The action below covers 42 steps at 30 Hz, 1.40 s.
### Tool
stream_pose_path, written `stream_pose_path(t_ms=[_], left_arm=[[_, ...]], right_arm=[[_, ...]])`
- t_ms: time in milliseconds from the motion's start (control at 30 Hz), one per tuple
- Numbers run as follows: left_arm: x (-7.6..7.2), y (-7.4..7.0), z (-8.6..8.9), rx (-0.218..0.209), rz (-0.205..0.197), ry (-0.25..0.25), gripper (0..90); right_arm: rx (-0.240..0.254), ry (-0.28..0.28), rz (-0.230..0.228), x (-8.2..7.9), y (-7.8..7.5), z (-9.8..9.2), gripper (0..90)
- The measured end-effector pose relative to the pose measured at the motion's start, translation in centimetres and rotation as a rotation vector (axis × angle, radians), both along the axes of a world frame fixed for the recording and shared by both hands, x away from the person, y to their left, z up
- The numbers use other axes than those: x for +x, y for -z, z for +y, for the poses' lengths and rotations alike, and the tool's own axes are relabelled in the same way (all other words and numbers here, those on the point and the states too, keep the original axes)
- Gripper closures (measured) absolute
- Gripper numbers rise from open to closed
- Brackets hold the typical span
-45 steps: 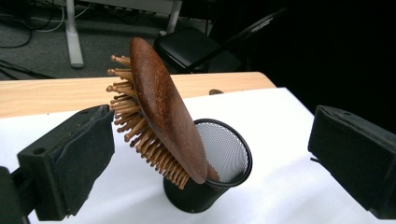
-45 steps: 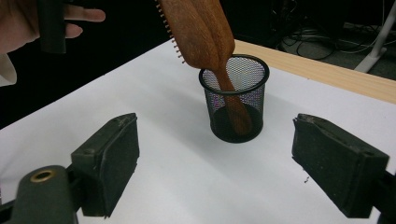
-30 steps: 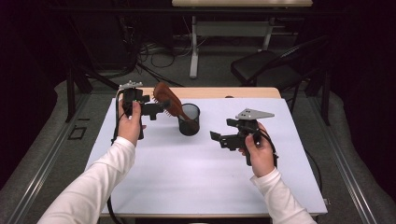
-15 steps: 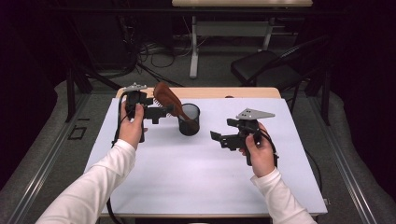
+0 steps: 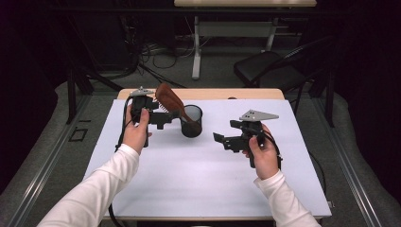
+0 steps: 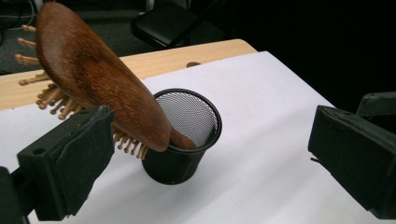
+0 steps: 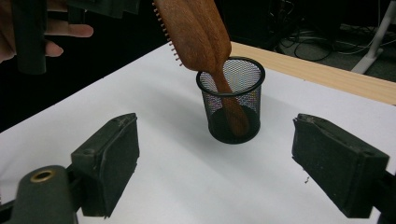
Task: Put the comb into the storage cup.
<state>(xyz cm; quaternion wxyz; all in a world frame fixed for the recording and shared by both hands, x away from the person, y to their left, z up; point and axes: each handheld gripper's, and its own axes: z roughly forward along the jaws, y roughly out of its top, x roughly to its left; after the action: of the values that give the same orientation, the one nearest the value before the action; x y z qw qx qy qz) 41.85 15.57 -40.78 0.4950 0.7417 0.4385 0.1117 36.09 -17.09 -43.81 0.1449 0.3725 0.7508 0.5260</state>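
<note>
White sheet under mesh cup, hairbrush handle-down inside, bristles clear from left gripper view, both grippers agape, right gripper empty.

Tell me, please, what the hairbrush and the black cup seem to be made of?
The hairbrush looks like reddish-brown wood with a smooth, slightly satin back; grain speckles show, and its pale pins look wooden too. The black cup appears to be metal wire mesh, matte black: light passes through its fine grid wall, under a solid rim.
</note>
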Motion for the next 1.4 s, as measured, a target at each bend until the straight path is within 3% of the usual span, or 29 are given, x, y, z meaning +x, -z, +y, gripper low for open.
stream_pose_path(t_ms=[1000,1233,1400], left_arm=[[-2.0,1.0,-0.6,0.019,-0.014,0.084,0.4],[-2.8,0.9,-0.7,0.060,-0.036,0.113,0.5],[-3.5,1.0,-0.9,0.058,-0.047,0.140,0.5]], right_arm=[[0.001,0.001,-0.003,0.0,-0.1,-0.3,14.4],[0.011,-0.007,0.000,0.2,0.0,-0.2,14.5],[0.009,-0.011,0.001,0.2,0.0,-0.3,14.5]])
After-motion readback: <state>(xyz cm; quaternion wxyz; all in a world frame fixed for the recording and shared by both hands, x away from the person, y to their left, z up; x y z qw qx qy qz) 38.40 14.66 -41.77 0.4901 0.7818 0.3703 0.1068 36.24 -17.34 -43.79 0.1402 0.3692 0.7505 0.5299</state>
